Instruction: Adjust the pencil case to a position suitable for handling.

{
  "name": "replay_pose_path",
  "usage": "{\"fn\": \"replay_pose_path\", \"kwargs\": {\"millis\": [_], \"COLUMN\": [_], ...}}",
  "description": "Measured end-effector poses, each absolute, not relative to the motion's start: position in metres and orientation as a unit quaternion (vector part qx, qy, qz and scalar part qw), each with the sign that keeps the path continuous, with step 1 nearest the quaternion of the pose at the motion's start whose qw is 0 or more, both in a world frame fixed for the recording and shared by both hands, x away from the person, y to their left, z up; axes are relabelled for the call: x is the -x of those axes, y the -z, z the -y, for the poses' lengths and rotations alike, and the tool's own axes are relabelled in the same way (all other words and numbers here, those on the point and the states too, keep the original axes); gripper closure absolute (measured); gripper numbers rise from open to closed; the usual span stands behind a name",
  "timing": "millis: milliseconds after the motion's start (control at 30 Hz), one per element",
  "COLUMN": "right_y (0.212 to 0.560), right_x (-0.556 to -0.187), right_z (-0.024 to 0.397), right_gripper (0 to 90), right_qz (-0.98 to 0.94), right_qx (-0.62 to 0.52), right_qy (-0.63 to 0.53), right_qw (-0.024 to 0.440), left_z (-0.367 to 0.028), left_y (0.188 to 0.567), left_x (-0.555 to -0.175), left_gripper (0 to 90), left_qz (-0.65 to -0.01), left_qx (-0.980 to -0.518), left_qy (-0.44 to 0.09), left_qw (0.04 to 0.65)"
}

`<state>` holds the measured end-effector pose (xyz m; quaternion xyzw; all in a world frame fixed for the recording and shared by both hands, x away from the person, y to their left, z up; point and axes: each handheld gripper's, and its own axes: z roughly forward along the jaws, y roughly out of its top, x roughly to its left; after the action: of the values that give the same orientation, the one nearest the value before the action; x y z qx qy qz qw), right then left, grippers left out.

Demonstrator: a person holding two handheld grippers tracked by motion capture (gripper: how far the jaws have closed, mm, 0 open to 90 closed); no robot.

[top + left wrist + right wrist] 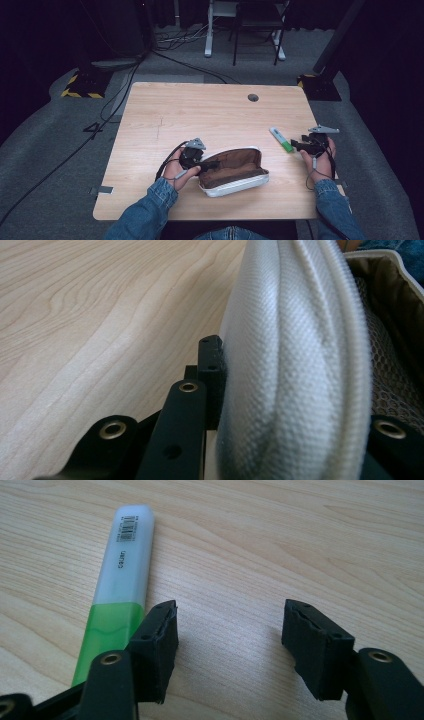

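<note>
The left tool (212, 163) pinches the pouch's (235, 170) white wall at its nine o'clock end, the left gripper view showing the weave and mesh lining that the high view blurs, with one jaw hidden behind fabric. The right tool (296, 145) rests spread and empty, the marker (120, 585) outside its jaws, cut off below. Both hands lie low on the surface (200, 115).

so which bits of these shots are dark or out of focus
High view: table lit, room around it nearly black. Left gripper view: white pouch fabric sharp, wood grain behind softens. Right gripper view: highlighter and near fingers slightly soft, no glare.
</note>
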<state>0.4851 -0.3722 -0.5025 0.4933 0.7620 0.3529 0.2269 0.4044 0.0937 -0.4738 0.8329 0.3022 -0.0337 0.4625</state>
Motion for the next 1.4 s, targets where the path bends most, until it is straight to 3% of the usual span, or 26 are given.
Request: {"fn": "replay_pose_path", "kwargs": {"millis": [367, 433, 500, 567, 633, 667, 833, 1400], "right_y": [0.503, 0.503, 0.503, 0.503, 0.503, 0.503, 0.503, 0.502], "right_x": [-0.485, -0.485, -0.485, -0.485, -0.485, -0.485, -0.485, -0.484], "right_z": [0.372, 0.372, 0.372, 0.372, 0.372, 0.372, 0.372, 0.372], "right_gripper": [39.6, 39.6, 39.6, 39.6, 39.6, 39.6, 39.5, 39.0], "right_qz": [-0.762, -0.762, -0.762, -0.762, -0.762, -0.762, -0.763, -0.766], "right_qx": [-0.493, -0.493, -0.493, -0.493, -0.493, -0.493, -0.491, -0.488], "right_qy": [-0.353, -0.353, -0.353, -0.353, -0.353, -0.353, -0.353, -0.353], "right_qw": [0.227, 0.227, 0.227, 0.226, 0.226, 0.226, 0.228, 0.225], "left_z": [-0.103, -0.103, -0.104, -0.105, -0.105, -0.105, -0.107, -0.131], "left_y": [0.482, 0.483, 0.483, 0.483, 0.482, 0.482, 0.476, 0.448], "left_x": [-0.412, -0.412, -0.413, -0.413, -0.413, -0.413, -0.41, -0.381], "left_gripper": [74.6, 68.2, 50.8, 47.7, 35.5, 34.0, 28.4, 24.1], "left_qz": [-0.316, -0.321, -0.327, -0.331, -0.333, -0.333, -0.33, -0.321], "left_qx": [-0.829, -0.828, -0.825, -0.823, -0.82, -0.82, -0.82, -0.822], "left_qy": [0.016, 0.004, -0.011, -0.011, -0.024, -0.024, -0.037, -0.095], "left_qw": [0.461, 0.461, 0.462, 0.462, 0.466, 0.466, 0.466, 0.462]}}
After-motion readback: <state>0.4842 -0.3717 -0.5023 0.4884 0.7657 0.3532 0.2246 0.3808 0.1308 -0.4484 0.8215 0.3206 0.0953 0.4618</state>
